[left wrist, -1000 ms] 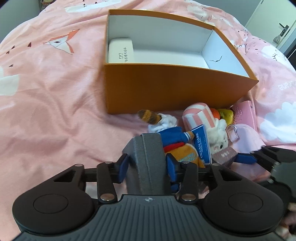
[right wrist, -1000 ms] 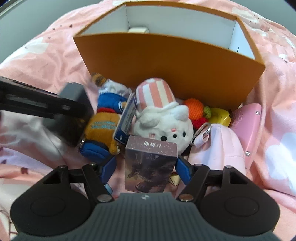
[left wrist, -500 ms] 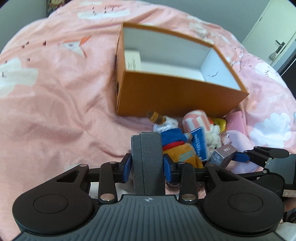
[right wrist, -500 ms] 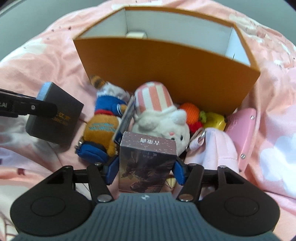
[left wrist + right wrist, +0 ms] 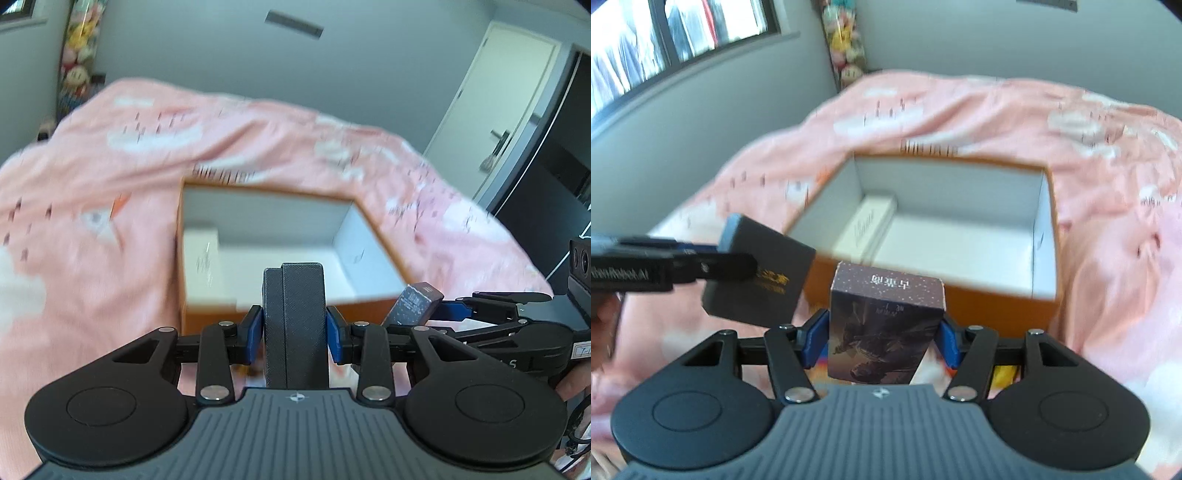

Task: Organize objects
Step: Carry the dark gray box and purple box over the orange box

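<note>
An orange box [image 5: 207, 325] with a white inside stands open on the pink bed; it also shows in the right wrist view [image 5: 997, 306]. A white flat case [image 5: 866, 225] lies inside at its left. My left gripper [image 5: 294, 332] is shut on a dark grey box [image 5: 295, 317], held above the orange box's near wall. My right gripper [image 5: 881, 338] is shut on a brown printed card box [image 5: 886, 317], also raised near the front wall. The dark grey box [image 5: 757, 277] shows left in the right wrist view.
The pink quilt [image 5: 92, 258] covers the bed all around the orange box. A grey wall and a dark door [image 5: 535, 166] are behind at the right. A window [image 5: 665, 44] and a shelf of plush toys [image 5: 846, 48] are at the back.
Both grippers have lifted with their boxes and tilted up toward the orange box's opening. The plush toys in front of the box have dropped out of view.
</note>
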`<state>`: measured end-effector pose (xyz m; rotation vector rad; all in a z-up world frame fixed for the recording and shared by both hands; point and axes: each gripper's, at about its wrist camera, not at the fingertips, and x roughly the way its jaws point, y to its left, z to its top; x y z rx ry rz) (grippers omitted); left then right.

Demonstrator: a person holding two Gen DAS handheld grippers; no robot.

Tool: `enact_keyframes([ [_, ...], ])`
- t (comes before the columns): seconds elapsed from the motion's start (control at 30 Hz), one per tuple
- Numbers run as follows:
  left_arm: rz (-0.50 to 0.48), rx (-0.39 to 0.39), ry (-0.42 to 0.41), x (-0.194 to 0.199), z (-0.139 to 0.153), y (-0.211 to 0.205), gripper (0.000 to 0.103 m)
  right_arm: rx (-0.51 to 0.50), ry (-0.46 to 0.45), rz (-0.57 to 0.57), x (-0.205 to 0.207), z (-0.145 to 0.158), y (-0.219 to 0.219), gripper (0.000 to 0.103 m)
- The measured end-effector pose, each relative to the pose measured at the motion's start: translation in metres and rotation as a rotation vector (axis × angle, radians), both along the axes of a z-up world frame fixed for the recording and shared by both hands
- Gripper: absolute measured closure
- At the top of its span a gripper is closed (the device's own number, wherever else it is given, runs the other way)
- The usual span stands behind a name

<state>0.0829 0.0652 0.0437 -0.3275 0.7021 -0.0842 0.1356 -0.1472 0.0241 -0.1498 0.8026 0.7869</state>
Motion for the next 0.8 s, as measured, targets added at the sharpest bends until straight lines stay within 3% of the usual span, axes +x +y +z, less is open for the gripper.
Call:
enact_keyframes([
  [0.2, -0.004, -0.032, -0.069, 0.046, 0.008, 0.001, 0.063, 0.043, -0.114, -0.024, 0.025, 0.032, 0.013, 0.041],
  [0.33, 0.019, -0.034, -0.068, 0.078, -0.002, 0.002, 0.063, 0.040, -0.124, -0.070, 0.055, 0.040, 0.017, 0.041],
  [0.53, -0.003, -0.074, 0.049, 0.114, -0.041, 0.002, 0.063, -0.041, -0.081, -0.122, 0.101, 0.015, 0.034, 0.041],
  [0.8, -0.039, -0.152, 0.228, 0.142, -0.080, 0.010, 0.063, -0.131, 0.000, -0.107, 0.127, -0.024, 0.044, 0.041],
])
